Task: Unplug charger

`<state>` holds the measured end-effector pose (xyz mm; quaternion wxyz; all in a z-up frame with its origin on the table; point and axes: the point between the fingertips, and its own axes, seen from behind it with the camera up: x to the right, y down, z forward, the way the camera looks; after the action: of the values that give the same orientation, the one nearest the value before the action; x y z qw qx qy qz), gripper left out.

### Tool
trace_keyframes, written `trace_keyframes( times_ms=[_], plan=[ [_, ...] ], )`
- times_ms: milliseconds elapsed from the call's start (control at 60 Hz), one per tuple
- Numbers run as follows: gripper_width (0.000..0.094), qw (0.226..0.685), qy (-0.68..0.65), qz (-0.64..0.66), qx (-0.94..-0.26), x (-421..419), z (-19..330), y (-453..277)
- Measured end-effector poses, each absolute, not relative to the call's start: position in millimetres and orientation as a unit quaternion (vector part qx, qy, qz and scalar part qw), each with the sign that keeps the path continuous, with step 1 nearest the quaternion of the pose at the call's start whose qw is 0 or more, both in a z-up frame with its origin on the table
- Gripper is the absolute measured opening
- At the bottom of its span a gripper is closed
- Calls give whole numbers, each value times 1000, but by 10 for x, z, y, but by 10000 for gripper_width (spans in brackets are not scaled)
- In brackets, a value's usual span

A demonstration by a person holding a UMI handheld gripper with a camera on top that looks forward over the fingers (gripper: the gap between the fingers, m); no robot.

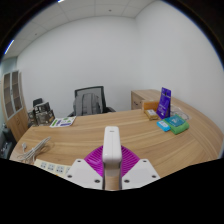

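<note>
Gripper (112, 172) fingers are closed on the white charger (112, 156), held upright above the near table (120, 128) edge.

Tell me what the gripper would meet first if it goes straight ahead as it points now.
The gripper holds a white charger between its fingers. Straight ahead lies only bare wooden table, so the way looks free. Beyond the table's far edge stands the white wall, though depth is hard to judge.

White charger (111, 160); purple gripper pads (97, 163); black chair (89, 101).
</note>
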<state>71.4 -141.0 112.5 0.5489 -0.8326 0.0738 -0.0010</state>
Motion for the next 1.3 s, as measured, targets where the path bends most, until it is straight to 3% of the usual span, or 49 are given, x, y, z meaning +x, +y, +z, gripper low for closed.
trace_keyframes(
  times_ms=[117, 233, 283, 417, 617, 1050, 1300],
  plan=[
    [198, 502, 111, 10, -858, 927, 490, -1540],
    [234, 492, 150, 46, -856, 1080, 301, -1660],
    [308, 492, 157, 49, -855, 1177, 289, -1707],
    [610, 469, 174, 15, -866, 1534, 157, -1857],
    [873, 456, 137, -68, -877, 1884, 293, -2064],
    [863, 456, 91, -137, -874, 1118, 1711, -3385],
    [861, 452, 69, -145, -878, 446, 2039, -4288]
  ],
)
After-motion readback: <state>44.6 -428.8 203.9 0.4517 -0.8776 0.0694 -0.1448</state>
